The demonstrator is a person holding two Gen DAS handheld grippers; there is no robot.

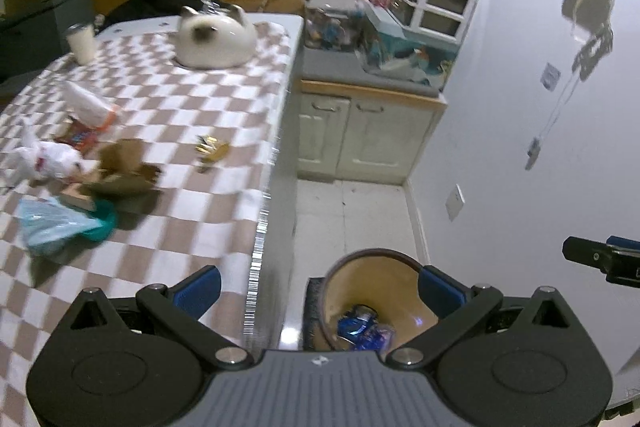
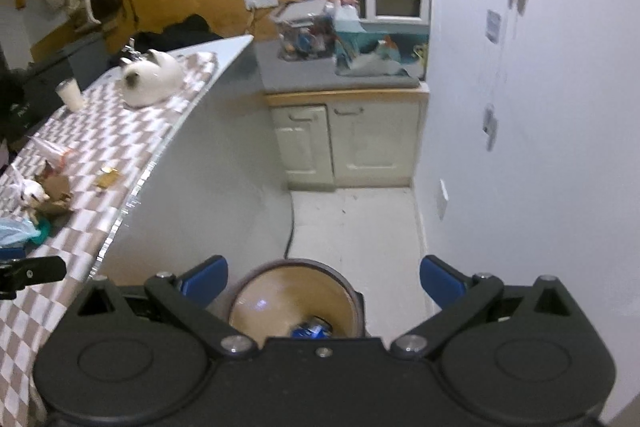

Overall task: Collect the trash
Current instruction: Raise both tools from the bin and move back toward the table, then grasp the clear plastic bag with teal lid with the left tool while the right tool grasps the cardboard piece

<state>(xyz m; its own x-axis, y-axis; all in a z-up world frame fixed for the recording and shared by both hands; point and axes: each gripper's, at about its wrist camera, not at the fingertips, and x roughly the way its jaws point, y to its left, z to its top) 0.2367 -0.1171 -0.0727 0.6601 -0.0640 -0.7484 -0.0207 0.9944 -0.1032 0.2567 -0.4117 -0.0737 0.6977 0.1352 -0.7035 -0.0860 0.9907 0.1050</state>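
A round tan bin [image 1: 372,291] [image 2: 296,297] stands on the floor beside the checkered table [image 1: 168,99] [image 2: 116,131], with blue wrappers [image 1: 362,327] [image 2: 312,330] lying inside. My left gripper [image 1: 320,291] hovers open over the table edge and the bin, holding nothing. My right gripper [image 2: 322,283] is open above the bin, empty too. On the table lie a gold wrapper [image 1: 210,149] [image 2: 107,178], brown crumpled paper [image 1: 120,167] [image 2: 56,193], a white bag [image 1: 44,159] [image 2: 30,193], a light blue bag [image 1: 56,223] [image 2: 14,231] and a toppled cup [image 1: 90,105].
A cat-shaped white ornament [image 1: 216,39] [image 2: 152,79] and an upright cup [image 1: 82,43] [image 2: 72,93] stand at the table's far end. A cream cabinet [image 1: 364,135] [image 2: 344,139] with cluttered top backs the floor strip; a white wall [image 1: 540,107] runs along the right.
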